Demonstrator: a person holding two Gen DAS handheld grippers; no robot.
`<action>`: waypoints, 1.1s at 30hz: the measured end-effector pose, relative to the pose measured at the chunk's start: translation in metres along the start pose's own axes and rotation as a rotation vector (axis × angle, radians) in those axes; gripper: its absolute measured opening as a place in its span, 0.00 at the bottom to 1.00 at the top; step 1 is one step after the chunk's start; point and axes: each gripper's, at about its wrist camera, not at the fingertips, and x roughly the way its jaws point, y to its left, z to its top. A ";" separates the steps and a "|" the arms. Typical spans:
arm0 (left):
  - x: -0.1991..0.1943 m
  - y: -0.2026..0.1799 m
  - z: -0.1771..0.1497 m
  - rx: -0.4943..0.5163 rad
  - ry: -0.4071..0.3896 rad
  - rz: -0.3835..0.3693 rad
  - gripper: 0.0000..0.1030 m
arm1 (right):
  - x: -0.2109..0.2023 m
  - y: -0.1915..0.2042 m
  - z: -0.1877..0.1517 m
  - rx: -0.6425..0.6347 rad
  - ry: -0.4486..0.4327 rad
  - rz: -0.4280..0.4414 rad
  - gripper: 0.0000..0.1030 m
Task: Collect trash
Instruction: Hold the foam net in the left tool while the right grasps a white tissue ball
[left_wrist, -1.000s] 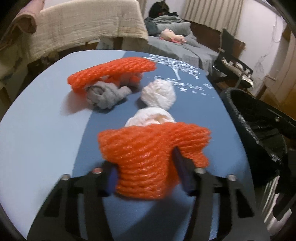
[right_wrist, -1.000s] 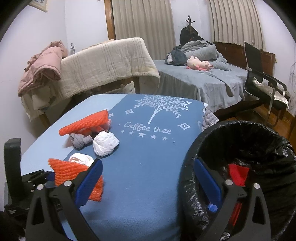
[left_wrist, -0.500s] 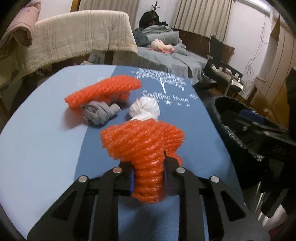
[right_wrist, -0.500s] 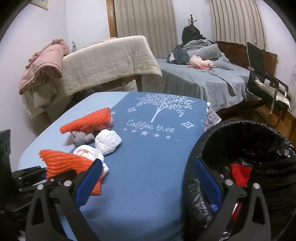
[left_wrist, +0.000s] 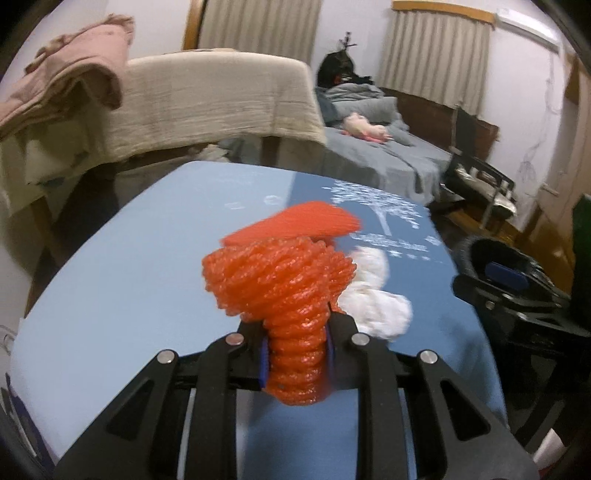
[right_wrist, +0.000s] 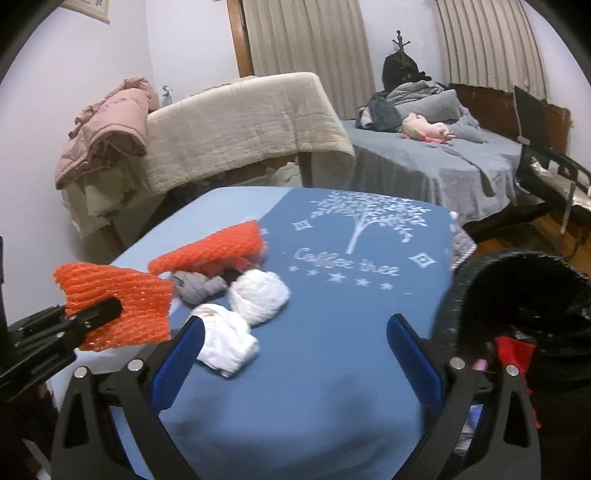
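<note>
My left gripper (left_wrist: 295, 354) is shut on an orange foam net (left_wrist: 284, 291) and holds it above the blue tablecloth (left_wrist: 122, 288); the net also shows in the right wrist view (right_wrist: 118, 306). A second orange net (right_wrist: 214, 251), a grey wad (right_wrist: 199, 288) and two white paper wads (right_wrist: 258, 295) (right_wrist: 225, 343) lie on the cloth. My right gripper (right_wrist: 295, 354) is open and empty over the cloth, next to the black-lined trash bin (right_wrist: 524, 295) on its right.
The bin holds red trash (right_wrist: 513, 350). A beige blanket (right_wrist: 240, 122) over furniture stands behind the table. A bed (right_wrist: 443, 155) and a black chair (right_wrist: 546, 166) are at the back right.
My left gripper closed on the orange net and lifted it off the cloth. My right gripper shifted left, off the bin and over the cloth.
</note>
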 end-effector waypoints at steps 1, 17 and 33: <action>0.002 0.004 0.001 -0.002 -0.001 0.014 0.20 | 0.003 0.004 0.000 -0.002 0.003 0.008 0.94; 0.018 0.046 -0.002 -0.060 0.031 0.069 0.20 | 0.070 0.053 -0.010 -0.049 0.151 0.040 0.80; 0.018 0.041 0.000 -0.053 0.029 0.047 0.20 | 0.059 0.056 -0.009 -0.057 0.178 0.131 0.40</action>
